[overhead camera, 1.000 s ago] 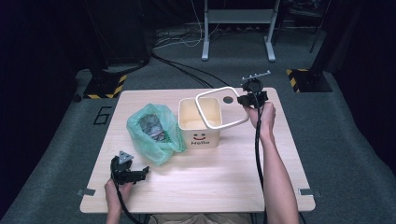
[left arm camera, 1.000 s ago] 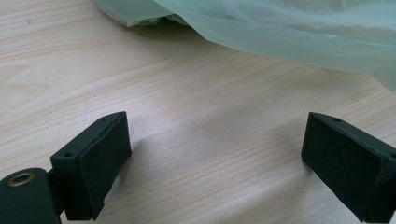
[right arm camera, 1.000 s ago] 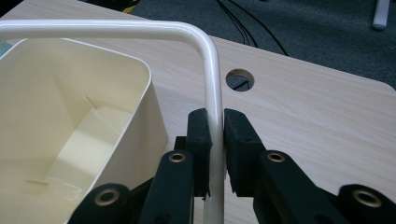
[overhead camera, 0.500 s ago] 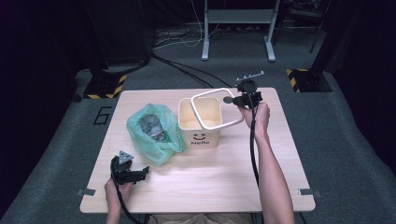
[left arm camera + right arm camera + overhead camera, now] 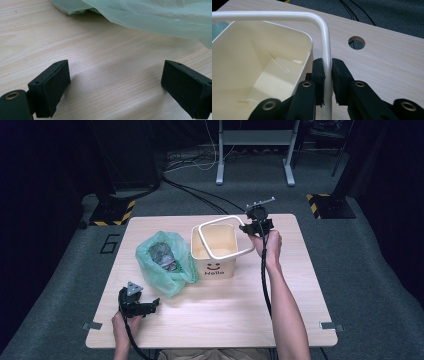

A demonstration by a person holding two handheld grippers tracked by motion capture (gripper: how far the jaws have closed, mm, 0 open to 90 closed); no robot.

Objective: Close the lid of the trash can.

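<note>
Two tongs are at work on the table [image 5: 300, 285]: the right tongs [image 5: 327, 72] are clamped on the white ring [image 5: 220, 222] above the bin [image 5: 215, 265], while the left tongs [image 5: 150, 306] rest apart and empty at seven o'clock, just short of the green bag [image 5: 162, 262]. Over the last second the ring has slid from the bin's two o'clock corner leftward, so it now hangs tilted over the mouth. Judging by that, the ring is about to be seated on the rim, with the bag at nine o'clock untouched.
</note>
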